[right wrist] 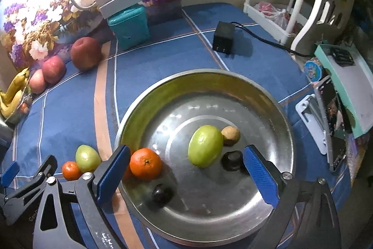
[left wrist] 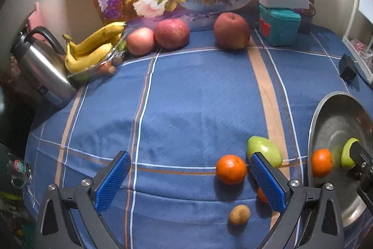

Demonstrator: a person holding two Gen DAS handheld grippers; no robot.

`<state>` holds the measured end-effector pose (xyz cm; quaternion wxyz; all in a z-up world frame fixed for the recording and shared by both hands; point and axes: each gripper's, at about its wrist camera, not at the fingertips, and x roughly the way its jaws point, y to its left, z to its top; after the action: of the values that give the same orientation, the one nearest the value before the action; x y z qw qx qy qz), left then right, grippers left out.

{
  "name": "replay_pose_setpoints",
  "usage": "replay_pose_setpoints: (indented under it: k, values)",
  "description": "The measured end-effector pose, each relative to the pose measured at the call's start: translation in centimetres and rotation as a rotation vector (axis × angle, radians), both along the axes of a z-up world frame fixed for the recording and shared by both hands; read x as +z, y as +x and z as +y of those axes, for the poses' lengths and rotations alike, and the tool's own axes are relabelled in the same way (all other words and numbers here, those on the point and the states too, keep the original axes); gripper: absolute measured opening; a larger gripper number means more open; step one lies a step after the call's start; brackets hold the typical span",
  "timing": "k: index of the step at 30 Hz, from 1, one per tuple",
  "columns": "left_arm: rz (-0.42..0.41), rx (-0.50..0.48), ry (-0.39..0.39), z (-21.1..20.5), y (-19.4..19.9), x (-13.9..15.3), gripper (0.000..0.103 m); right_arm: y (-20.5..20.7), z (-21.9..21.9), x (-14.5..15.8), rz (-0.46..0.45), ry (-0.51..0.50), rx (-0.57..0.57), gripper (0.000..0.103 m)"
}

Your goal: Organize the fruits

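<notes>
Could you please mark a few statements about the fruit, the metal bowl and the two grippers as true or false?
1. The metal bowl holds a green fruit. True.
2. The right gripper grips an orange. False: its jaws stand open, empty.
3. Bananas lie in the metal bowl. False: they sit in a glass dish beside the kettle.
4. The left gripper is open. True.

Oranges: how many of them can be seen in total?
3. First orange in the metal bowl; second orange on the blue cloth; third orange half hidden behind the left gripper's finger.
</notes>
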<state>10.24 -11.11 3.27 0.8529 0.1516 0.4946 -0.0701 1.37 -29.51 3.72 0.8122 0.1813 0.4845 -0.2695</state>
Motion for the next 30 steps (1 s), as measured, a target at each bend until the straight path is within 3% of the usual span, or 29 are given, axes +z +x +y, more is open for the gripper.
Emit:
replay_pose_setpoints:
  k: [4, 9, 23, 30]
  values:
    - [0.007, 0.009, -0.019, 0.7, 0.0, 0.3, 0.103, -0.2, 0.7, 0.3, -0.01, -0.039, -0.017, 0.097]
    - [0.017, 0.032, -0.051, 1.9, 0.2, 0.8, 0.103, -0.4, 1.4, 0.2, -0.021, -0.007, -0.006, 0.097]
    - [0.069, 0.106, -0.131, 6.9, 1.2, 0.8, 0.103, 1.2, 5.7, -0.3, -0.049, 0.068, 0.162, 0.097]
    - [0.107, 0.17, -0.226, 9.4, 1.7, 0.5, 0.103, 2.1, 7.8, -0.2, -0.038, 0.071, 0.226, 0.097]
